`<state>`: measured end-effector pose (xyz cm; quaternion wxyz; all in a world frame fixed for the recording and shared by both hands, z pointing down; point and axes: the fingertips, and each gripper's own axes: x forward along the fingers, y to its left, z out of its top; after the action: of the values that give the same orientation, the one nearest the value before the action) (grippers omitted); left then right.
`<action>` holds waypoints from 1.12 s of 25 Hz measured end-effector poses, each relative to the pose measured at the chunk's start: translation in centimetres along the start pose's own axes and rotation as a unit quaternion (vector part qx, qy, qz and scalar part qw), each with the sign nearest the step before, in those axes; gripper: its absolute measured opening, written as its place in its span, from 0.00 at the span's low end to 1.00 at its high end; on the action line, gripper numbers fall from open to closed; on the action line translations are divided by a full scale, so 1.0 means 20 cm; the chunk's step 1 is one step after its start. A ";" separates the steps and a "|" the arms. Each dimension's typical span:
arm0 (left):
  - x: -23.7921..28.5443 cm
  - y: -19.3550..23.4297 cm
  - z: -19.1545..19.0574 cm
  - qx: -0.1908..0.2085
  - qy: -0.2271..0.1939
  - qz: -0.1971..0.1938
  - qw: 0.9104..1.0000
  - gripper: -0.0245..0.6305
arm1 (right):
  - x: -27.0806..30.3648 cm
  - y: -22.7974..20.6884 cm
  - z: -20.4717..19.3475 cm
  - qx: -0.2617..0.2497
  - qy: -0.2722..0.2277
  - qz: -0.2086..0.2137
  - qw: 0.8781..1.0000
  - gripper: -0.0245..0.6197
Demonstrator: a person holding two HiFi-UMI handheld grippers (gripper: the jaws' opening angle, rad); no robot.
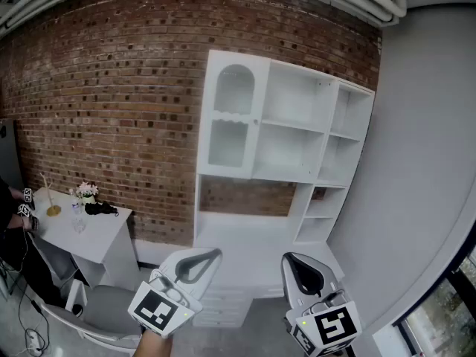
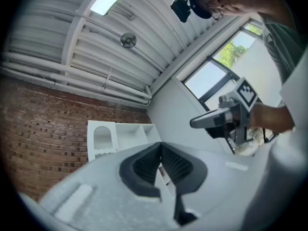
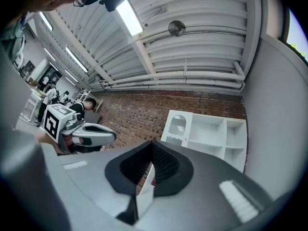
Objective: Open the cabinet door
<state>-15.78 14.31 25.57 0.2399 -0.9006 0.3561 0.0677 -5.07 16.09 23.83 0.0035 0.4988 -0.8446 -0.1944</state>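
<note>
cabinet door (image 1: 232,117): likely light, stiff, hinged; pull its right edge. left tool (image 1: 202,262), right tool (image 1: 297,270): closed, empty, well below the door.

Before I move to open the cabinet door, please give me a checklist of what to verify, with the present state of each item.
1. Door closed: ok.
2. Left gripper holds nothing: ok.
3. Right gripper holds nothing: ok.
4. Jaws apart, ready to grip: not ok, both pairs are together.
5. A gripper at the door: not ok, both are low and well short of it.
6. Handle position known: cannot tell, too small to see.
</note>
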 end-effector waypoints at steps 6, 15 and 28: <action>0.03 0.05 -0.04 0.006 0.018 -0.004 1.000 0.04 | 0.05 0.02 0.00 -0.003 0.002 -0.001 1.000 0.04; 0.23 0.20 -0.05 0.045 0.023 -0.024 0.998 0.04 | 0.26 -0.01 -0.05 -0.005 0.022 -0.015 1.000 0.04; 0.29 0.26 -0.18 0.029 0.015 -0.043 0.999 0.04 | 0.41 -0.06 -0.12 0.004 0.029 -0.032 0.999 0.05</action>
<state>-15.18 5.77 24.95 0.2630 -0.9088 0.3221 0.0340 -7.67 7.93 24.06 0.0201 0.5308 -0.8287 -0.1765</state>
